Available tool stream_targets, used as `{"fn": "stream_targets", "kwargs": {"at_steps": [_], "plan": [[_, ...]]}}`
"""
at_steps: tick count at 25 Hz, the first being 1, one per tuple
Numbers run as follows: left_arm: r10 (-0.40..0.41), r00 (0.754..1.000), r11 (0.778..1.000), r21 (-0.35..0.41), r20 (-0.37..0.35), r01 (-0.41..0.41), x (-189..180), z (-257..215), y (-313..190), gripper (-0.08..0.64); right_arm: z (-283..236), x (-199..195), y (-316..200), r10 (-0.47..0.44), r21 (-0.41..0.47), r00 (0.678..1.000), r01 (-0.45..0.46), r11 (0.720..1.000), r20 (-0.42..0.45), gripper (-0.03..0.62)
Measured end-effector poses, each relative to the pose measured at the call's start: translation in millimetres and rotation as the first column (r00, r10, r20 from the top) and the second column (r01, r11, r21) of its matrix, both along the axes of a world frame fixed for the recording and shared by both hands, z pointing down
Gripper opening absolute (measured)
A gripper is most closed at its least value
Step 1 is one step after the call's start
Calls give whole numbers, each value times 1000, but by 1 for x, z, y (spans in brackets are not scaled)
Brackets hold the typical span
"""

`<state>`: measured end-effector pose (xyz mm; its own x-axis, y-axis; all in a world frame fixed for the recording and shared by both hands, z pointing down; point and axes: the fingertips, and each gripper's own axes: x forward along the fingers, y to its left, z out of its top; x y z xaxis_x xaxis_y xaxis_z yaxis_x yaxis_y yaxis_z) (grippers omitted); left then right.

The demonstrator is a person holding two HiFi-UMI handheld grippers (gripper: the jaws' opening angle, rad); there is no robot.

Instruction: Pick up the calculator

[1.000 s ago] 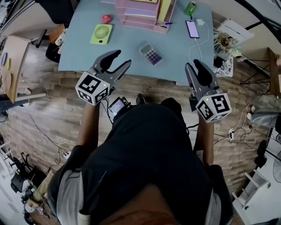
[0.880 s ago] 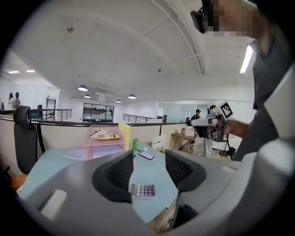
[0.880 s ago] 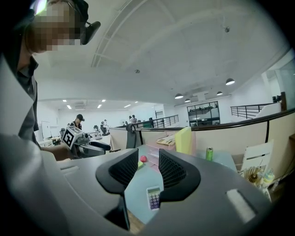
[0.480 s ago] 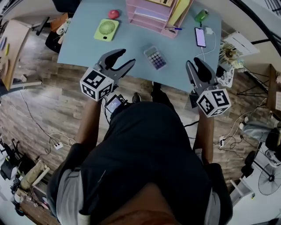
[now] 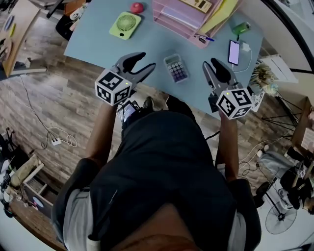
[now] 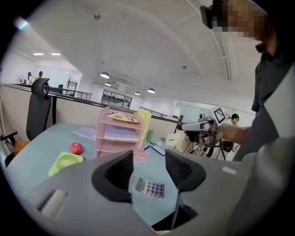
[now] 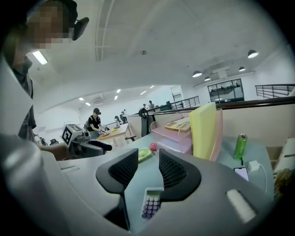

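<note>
The calculator (image 5: pixel 176 68), grey with purple keys, lies flat on the blue table (image 5: pixel 93 46) near its front edge. It sits between my two grippers, and neither touches it. My left gripper (image 5: pixel 146 60) is open just left of it. In the left gripper view the calculator (image 6: pixel 150 188) shows through the gap of the left gripper (image 6: pixel 149 168). My right gripper (image 5: pixel 210 63) hovers to its right, open with a narrow gap and nothing between its fingers. In the right gripper view the calculator (image 7: pixel 151 203) lies low ahead of the right gripper (image 7: pixel 148 166).
A green fan (image 5: pixel 125 24) and a red ball (image 5: pixel 137 7) lie at the far left of the table. A pink paper tray (image 5: pixel 179 14) with a yellow folder stands at the back. A phone (image 5: pixel 234 52) on a cable and a green can (image 5: pixel 240 28) are at the right.
Both grippers have moved forward over the table's front edge and now flank the calculator. The jaws look the same as before.
</note>
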<state>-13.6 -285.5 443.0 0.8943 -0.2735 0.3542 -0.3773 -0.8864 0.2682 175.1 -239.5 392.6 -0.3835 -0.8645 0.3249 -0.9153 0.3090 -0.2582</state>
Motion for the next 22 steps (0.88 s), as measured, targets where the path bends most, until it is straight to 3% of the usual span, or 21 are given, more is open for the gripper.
{"fn": "stream_targets", "kwargs": {"at_steps": [11,22], "plan": [[-51,996,986,-156,79,63,28,84,-29,252,80,-1,-62,-149,-135,988,154,979,52,123],[-32,989,954,-292,143,73,52,161,-33,252,171,-21,-90,-288,-279,951,309,909,115,138]]}}
